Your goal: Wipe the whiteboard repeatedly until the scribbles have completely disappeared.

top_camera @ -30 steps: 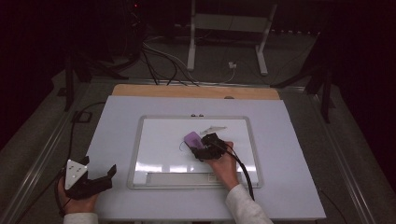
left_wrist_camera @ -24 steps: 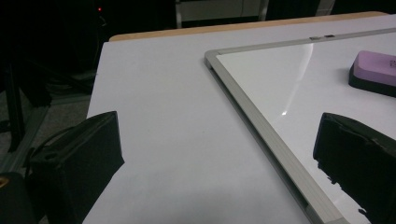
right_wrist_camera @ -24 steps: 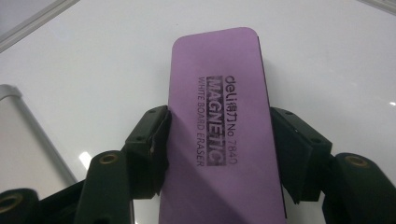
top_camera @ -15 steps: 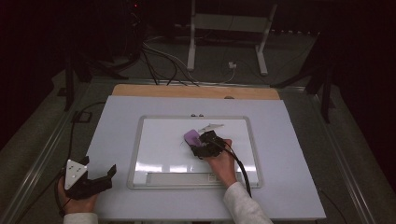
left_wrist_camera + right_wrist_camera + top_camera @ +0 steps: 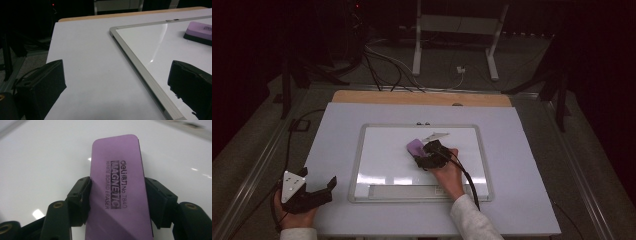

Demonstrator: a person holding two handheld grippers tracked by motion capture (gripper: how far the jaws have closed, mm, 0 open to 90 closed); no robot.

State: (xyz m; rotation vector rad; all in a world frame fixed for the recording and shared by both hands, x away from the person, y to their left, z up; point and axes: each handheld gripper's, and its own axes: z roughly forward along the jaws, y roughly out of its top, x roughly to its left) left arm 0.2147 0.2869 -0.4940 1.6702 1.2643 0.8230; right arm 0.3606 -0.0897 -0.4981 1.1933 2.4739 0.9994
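Right gripper view: right gripper [image 5: 117, 202] jaws clamped on purple eraser [image 5: 117, 182] flat on whiteboard [image 5: 37, 165], grip seemingly near its rear end; risk: eraser pivoting or slipping out under sideways wiping pressure.

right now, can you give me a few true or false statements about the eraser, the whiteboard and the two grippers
1. The right gripper is shut on the purple eraser. True.
2. The eraser lies on the wooden strip at the table's far edge. False: it lies on the whiteboard.
3. The left gripper holds a marker. False: its jaws stand open with nothing between them.
4. The left gripper sits off the whiteboard, near the table's front left corner. True.
5. The eraser's top is blank. False: it carries printed text that includes "MAGNETIC".
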